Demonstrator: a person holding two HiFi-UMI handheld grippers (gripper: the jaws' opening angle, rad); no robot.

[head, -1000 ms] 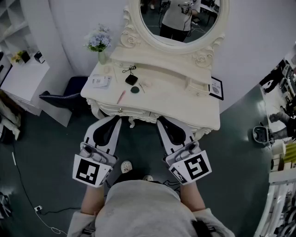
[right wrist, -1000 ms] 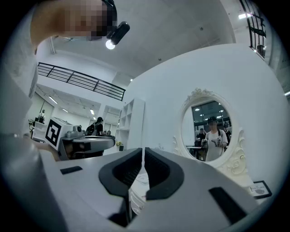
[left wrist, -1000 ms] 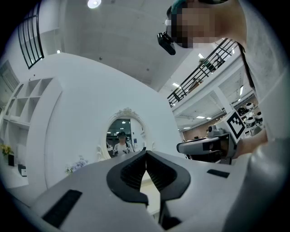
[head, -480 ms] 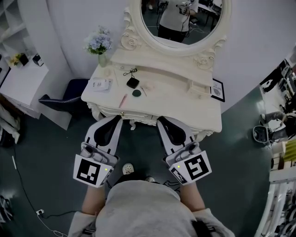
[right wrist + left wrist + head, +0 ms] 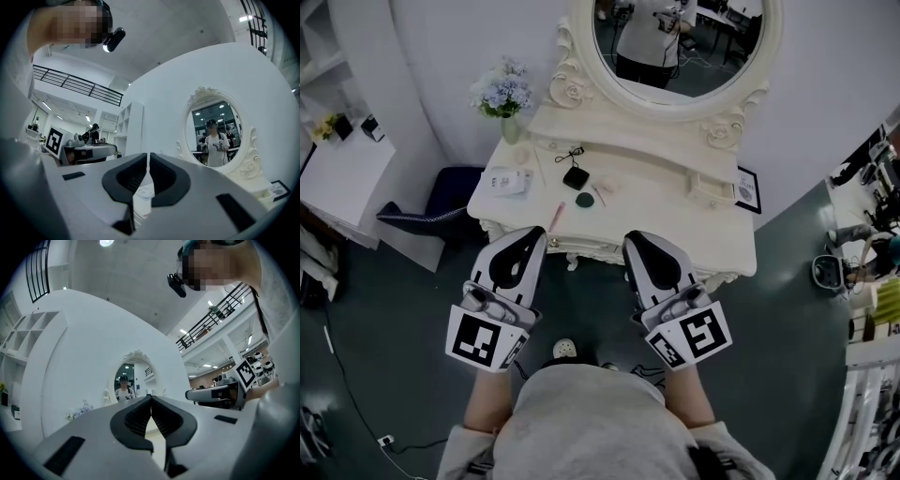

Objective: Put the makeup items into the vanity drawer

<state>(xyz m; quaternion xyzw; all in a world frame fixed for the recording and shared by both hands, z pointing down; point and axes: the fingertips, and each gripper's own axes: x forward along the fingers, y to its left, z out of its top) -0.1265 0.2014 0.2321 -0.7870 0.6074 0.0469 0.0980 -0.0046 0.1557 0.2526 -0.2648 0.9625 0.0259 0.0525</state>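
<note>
Several makeup items lie on the cream vanity top [image 5: 656, 202] in the head view: a pink stick [image 5: 556, 216] near the front edge, a black square compact [image 5: 576, 177], a round green item [image 5: 585, 200], a thin brush [image 5: 598, 195] and a white packet [image 5: 508, 182]. The drawer front sits under the top's front edge and is mostly hidden. My left gripper [image 5: 531, 240] [image 5: 151, 398] hangs just before that edge, shut and empty. My right gripper [image 5: 636, 242] [image 5: 148, 155] is level with it to the right, also shut with nothing held.
An oval mirror [image 5: 680, 47] rises behind the top. A vase of pale flowers [image 5: 504, 97] stands at its back left, a small framed card [image 5: 748, 193] at the right end. A dark blue seat [image 5: 441, 195] and a white shelf unit [image 5: 342, 164] stand to the left.
The vanity has slid slightly lower and to the right in the head view. Both grippers stay shut, side by side before its front edge.
</note>
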